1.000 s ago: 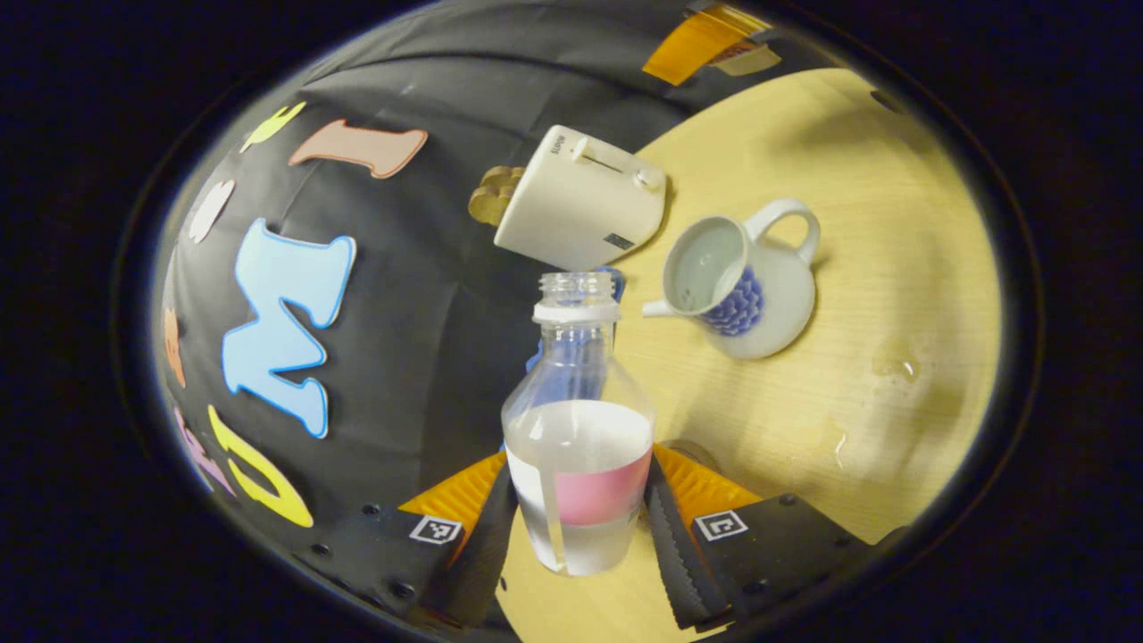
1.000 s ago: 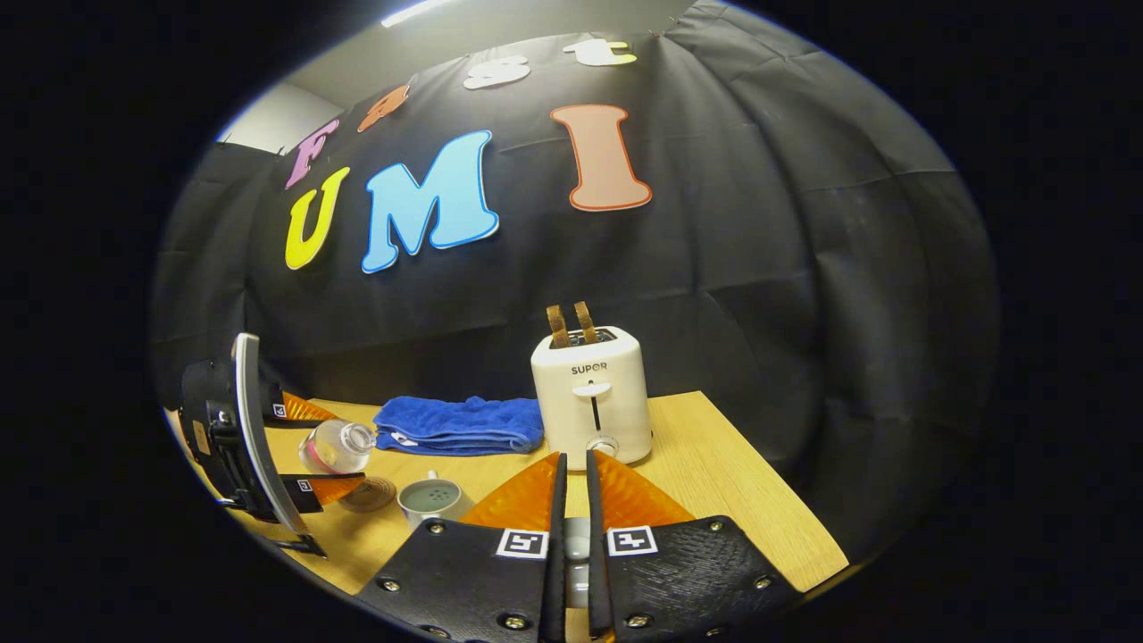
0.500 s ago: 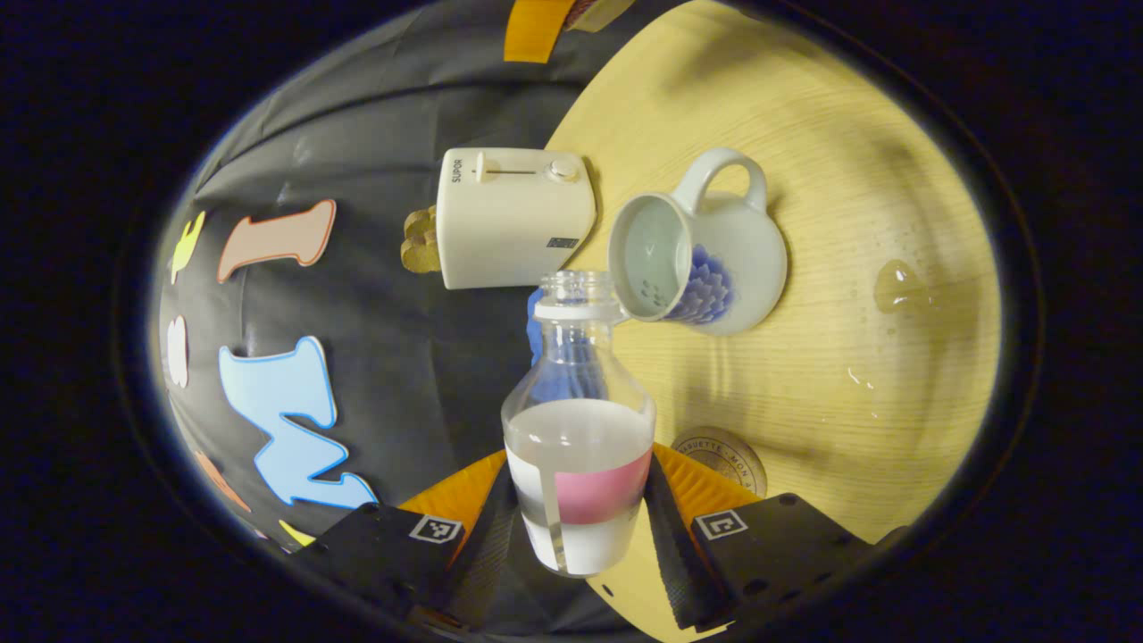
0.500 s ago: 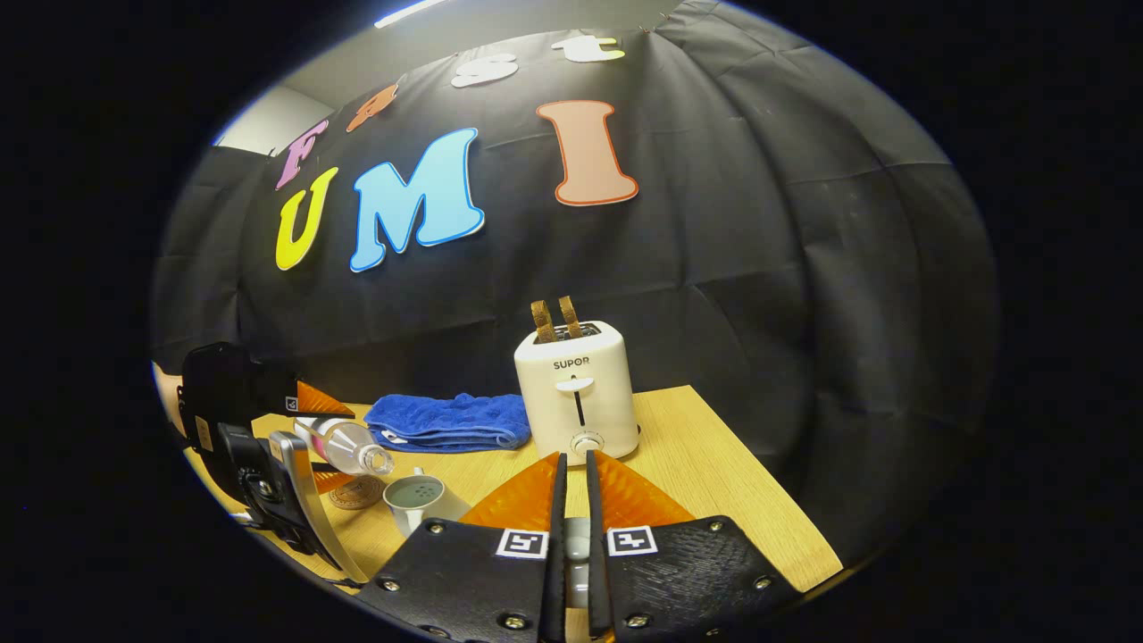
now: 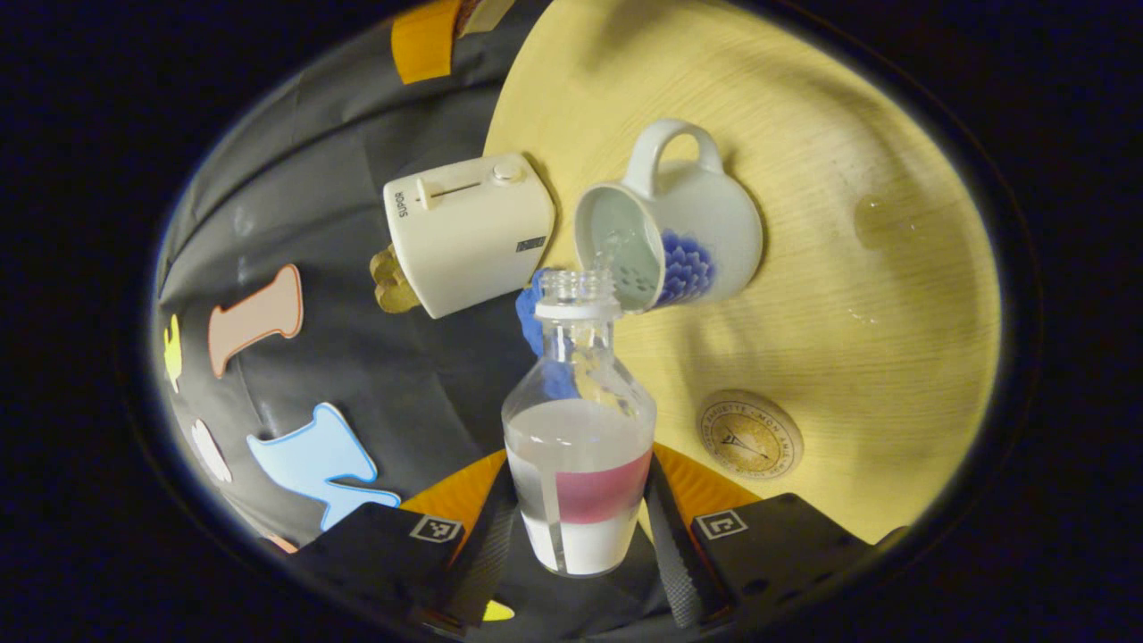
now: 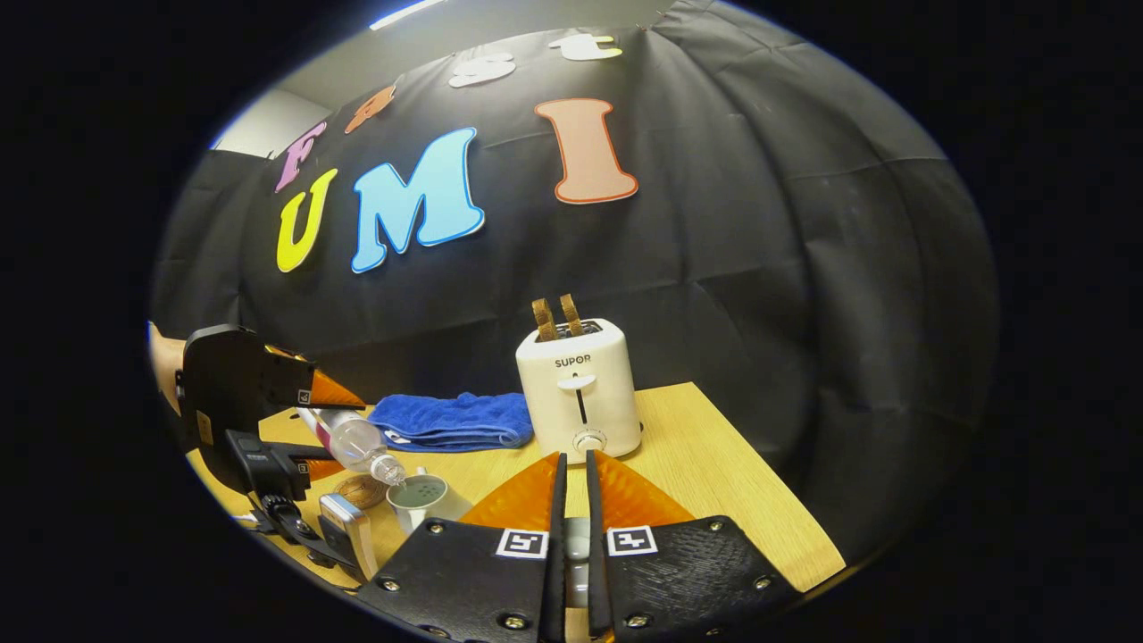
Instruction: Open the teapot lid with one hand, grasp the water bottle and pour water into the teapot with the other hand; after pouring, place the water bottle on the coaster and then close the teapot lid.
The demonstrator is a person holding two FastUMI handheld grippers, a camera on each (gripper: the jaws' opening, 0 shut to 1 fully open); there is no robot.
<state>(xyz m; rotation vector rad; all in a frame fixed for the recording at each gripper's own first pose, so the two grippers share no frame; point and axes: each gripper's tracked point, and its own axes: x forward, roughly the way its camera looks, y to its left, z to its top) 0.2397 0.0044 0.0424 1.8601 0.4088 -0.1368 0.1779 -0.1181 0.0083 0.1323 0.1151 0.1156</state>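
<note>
My left gripper (image 5: pixel 579 545) fingers clamp the tilted water bottle (image 5: pixel 579 446), mouth at the open teapot (image 5: pixel 670 228), upper centre; right gripper (image 6: pixel 572 500) fingers pinch the lid (image 6: pixel 576 540).

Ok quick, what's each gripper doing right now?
Left gripper: shut on the water bottle.
Right gripper: fingers nearly together on a small pale thing, probably the lid.

Left gripper view — close, rolled, past our jaws onto the teapot (image 5: pixel 679 232). Right gripper view — farther, level; shared: teapot (image 6: pixel 421 496), toaster (image 6: pixel 579 389).
</note>
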